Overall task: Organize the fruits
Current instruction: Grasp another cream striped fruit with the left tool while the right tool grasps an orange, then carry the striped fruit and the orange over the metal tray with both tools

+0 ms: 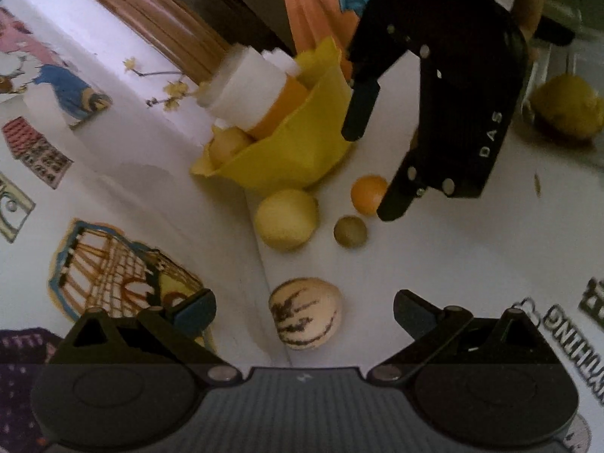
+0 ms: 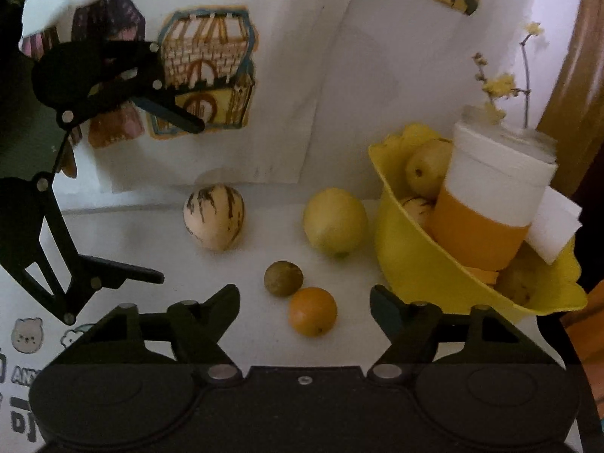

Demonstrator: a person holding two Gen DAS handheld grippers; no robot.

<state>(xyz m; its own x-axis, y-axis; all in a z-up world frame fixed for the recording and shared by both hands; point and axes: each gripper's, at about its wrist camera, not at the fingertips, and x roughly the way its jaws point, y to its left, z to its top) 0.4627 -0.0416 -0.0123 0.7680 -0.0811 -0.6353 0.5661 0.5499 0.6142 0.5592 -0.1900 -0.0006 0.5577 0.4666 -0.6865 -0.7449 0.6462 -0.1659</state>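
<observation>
striped melon (image 1: 305,314) sits between the left tool's (image 1: 304,311) parted fingers (right tool (image 2: 304,302) also apart, orange (image 2: 312,311) between).

Glossy yellow plastic bowl (image 2: 411,264), smooth-skinned orange (image 2: 312,311), matt black plastic fingers (image 2: 226,302).

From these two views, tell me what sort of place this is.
Probably a home, perhaps a child's craft or play corner. A white table holds loose fruit beside a yellow bowl, colourful cartoon cut-outs cover the white board behind, and a wooden frame edges the scene.
</observation>
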